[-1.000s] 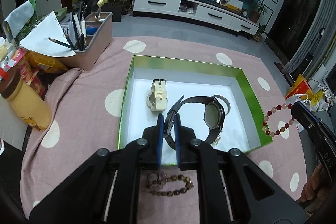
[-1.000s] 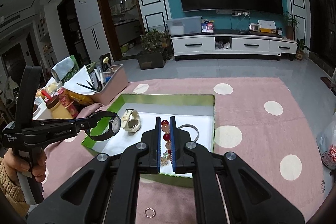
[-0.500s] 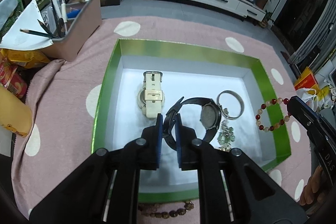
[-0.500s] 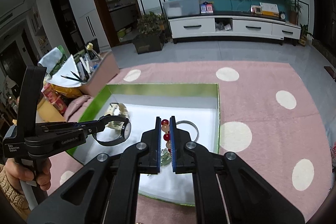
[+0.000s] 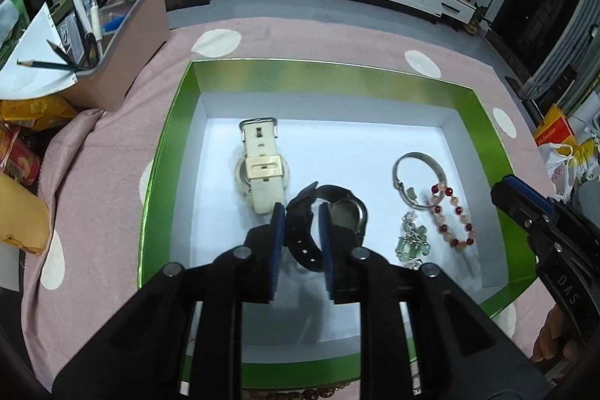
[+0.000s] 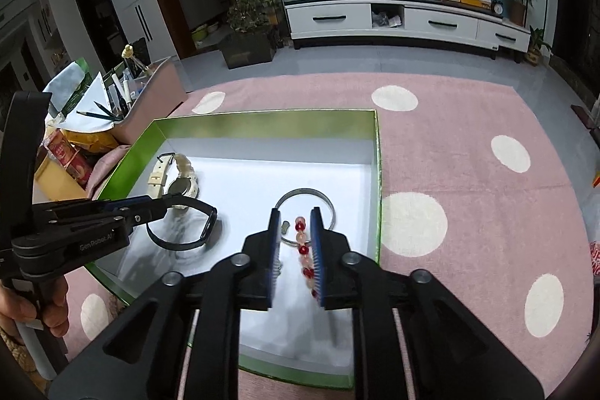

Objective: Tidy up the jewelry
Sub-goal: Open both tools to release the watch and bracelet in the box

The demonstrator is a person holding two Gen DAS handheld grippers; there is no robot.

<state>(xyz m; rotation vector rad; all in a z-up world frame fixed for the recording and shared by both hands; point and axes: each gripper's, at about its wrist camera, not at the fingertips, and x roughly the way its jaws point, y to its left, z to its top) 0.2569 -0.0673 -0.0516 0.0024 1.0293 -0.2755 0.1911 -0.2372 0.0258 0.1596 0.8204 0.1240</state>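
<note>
A green box point(image 5: 170, 152) with a white floor lies on the pink dotted cloth. In it are a cream watch point(image 5: 262, 171), a silver bangle point(image 5: 416, 175) and a green stone pendant point(image 5: 412, 242). My left gripper point(image 5: 300, 208) is low over the floor, its jaws opening. The black watch point(image 5: 347, 212) rests there, its strap loose in the gap. My right gripper point(image 6: 295, 212) is also opening. The red and peach bead bracelet point(image 6: 302, 242) lies on the floor between its pads, unpressed. From the left wrist view the bracelet point(image 5: 452, 216) lies clear of the right gripper point(image 5: 504, 188).
A pink desk organiser point(image 5: 127, 36) with pencils and paper stands at the back left, and snack packets point(image 5: 26, 111) and a yellow jar point(image 5: 18, 216) crowd the left edge. A brown bead bracelet point(image 5: 318, 392) lies outside the box's near wall. A hand point(image 6: 33, 310) grips the left handle.
Both grippers came down into the box with the black watch and the bead bracelet. Their jaws parted, and both pieces now rest on the box floor.
</note>
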